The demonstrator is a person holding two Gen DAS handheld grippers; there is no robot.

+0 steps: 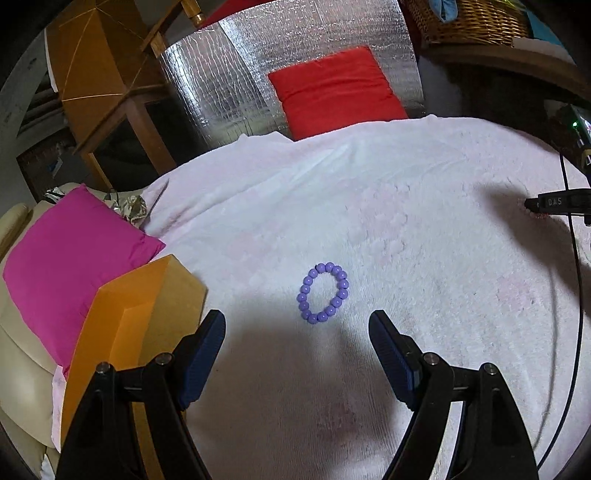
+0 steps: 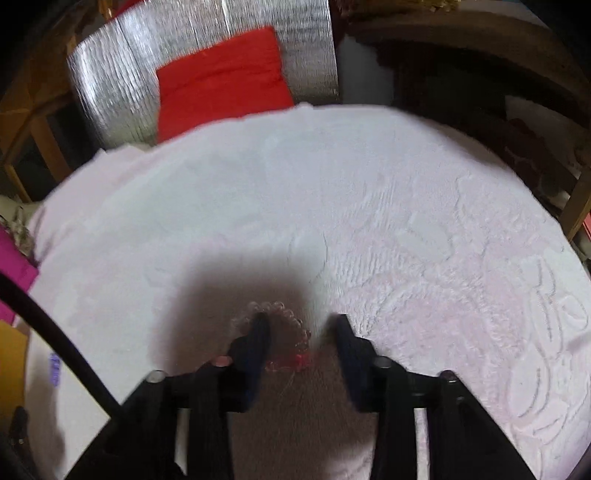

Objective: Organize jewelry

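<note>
A purple bead bracelet (image 1: 323,292) lies flat on the pale pink towel (image 1: 406,229), just ahead of my left gripper (image 1: 297,325), which is open and empty above it. In the blurred right wrist view, a clear bead bracelet with a red tassel (image 2: 291,332) lies on the towel (image 2: 406,221) between the fingers of my right gripper (image 2: 301,321), which is open; its left finger (image 2: 258,332) reaches inside the loop. The purple bracelet (image 2: 54,367) shows at the far left there. The right gripper's tip (image 1: 554,203) shows at the right edge of the left wrist view.
An orange cardboard box (image 1: 129,325) stands at the left beside a magenta cushion (image 1: 70,266). A red cushion (image 1: 336,88) leans on a silver foil sheet (image 1: 221,74) at the back. A wicker basket (image 1: 472,18) sits at the top right. Black cables (image 1: 576,295) hang at the right.
</note>
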